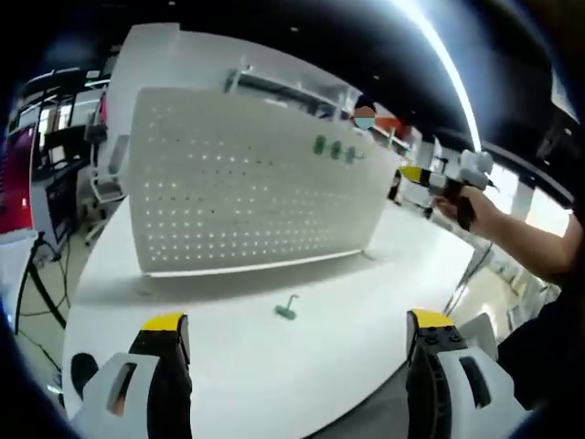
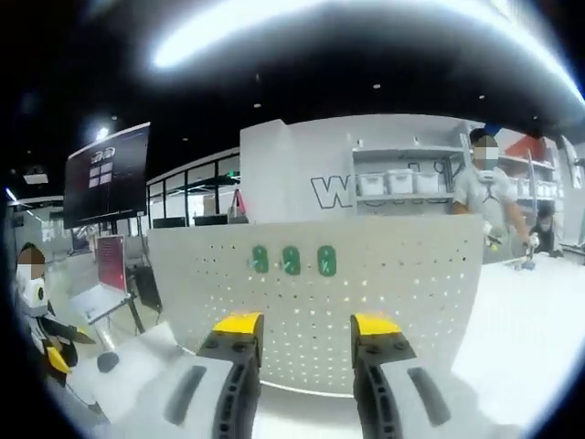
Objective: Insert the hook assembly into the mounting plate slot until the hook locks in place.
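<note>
Yellow-tipped left claw wide open, empty; green hook beyond.

hook: too small to make out | pegboard: base behind claws

We see bright, even light from long ceiling strips that smear into white glare in both views. The white desk is nearly washed out, with a soft shadow under the pegboard. Straight lines bow toward the edges. Both views are soft overall, and the right gripper view's background is blurred.
</note>
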A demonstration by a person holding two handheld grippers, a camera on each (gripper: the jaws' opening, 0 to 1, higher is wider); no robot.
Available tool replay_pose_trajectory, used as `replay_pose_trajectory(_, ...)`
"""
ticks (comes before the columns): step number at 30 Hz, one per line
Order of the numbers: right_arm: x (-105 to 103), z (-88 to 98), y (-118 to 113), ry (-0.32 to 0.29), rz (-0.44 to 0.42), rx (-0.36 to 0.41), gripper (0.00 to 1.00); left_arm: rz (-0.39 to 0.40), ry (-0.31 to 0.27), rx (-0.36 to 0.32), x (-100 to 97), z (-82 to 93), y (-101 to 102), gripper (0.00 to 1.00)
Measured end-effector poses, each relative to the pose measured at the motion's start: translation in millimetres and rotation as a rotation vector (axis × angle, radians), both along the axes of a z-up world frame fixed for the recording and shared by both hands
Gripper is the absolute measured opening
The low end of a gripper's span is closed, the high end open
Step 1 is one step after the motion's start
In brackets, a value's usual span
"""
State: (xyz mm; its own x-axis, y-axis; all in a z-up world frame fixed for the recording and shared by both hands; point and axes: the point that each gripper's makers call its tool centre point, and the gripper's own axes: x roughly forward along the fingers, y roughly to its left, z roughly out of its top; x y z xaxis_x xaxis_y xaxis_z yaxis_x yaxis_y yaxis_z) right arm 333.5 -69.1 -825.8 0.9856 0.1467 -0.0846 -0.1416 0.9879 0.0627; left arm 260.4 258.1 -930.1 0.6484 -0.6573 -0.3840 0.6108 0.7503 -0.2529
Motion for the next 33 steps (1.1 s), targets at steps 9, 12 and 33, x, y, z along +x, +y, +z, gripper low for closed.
replay_pose_trajectory(9, -29.1, -39.3, 19.2, 0.083, 0.051, 0.000, 0.36, -0.004, 0.012, 0.006, -11.9, -5.5, -0.5, 1.00)
replay_pose_trajectory(12, -39.8, -49.8, 29.0, 0.112, 0.075, 0.000, 0.37, -0.002, 0.015, 0.008, -15.7, -7.3, 0.6, 1.00)
replay_pose_trajectory(33, -99.9, -102.9, 88.7, 0.233, 0.195, 0.014, 0.38, -0.001, 0.047, 0.021, -37.8, -20.6, 3.6, 1.00)
